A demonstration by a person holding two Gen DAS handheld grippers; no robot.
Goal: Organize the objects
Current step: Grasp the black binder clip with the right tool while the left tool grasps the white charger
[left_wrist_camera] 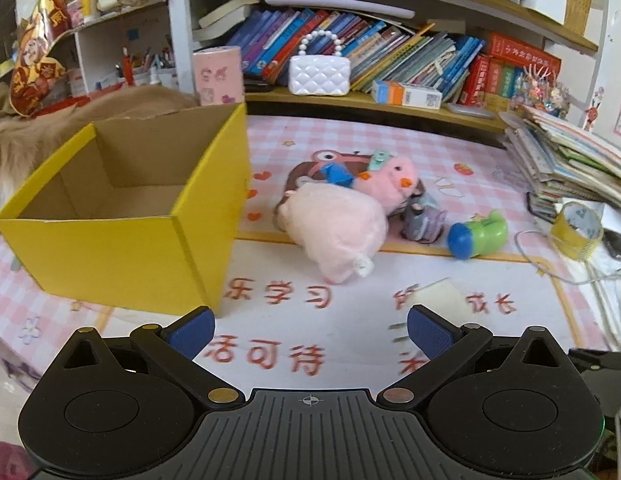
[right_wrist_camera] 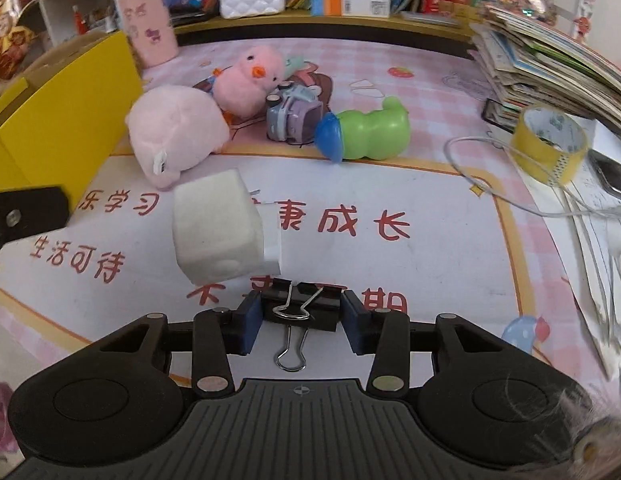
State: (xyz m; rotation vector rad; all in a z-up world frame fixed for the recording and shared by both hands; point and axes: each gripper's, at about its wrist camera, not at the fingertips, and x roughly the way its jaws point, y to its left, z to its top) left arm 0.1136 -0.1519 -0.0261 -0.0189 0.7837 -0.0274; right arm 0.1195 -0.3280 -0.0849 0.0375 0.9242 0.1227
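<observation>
A black binder clip [right_wrist_camera: 300,304] with wire handles lies on the pink printed mat [right_wrist_camera: 390,272]. My right gripper [right_wrist_camera: 301,320] is shut on it, one blue pad against each end. Just beyond it sits a white plush cube [right_wrist_camera: 218,232]. Further back lie a pale pink plush [right_wrist_camera: 174,128], a pink chick [right_wrist_camera: 246,80], a purple toy camera [right_wrist_camera: 290,116] and a green toy with a blue cap [right_wrist_camera: 370,130]. My left gripper [left_wrist_camera: 310,330] hangs open over the mat with nothing between its fingers. An open, empty yellow cardboard box [left_wrist_camera: 122,232] stands to its left.
A yellow tape roll [right_wrist_camera: 550,144] and white cables [right_wrist_camera: 470,176] lie at the right, below a leaning stack of books [right_wrist_camera: 550,56]. A bookshelf [left_wrist_camera: 370,104] with a white purse [left_wrist_camera: 318,74] runs along the back. A pink cup [right_wrist_camera: 148,24] stands behind the box.
</observation>
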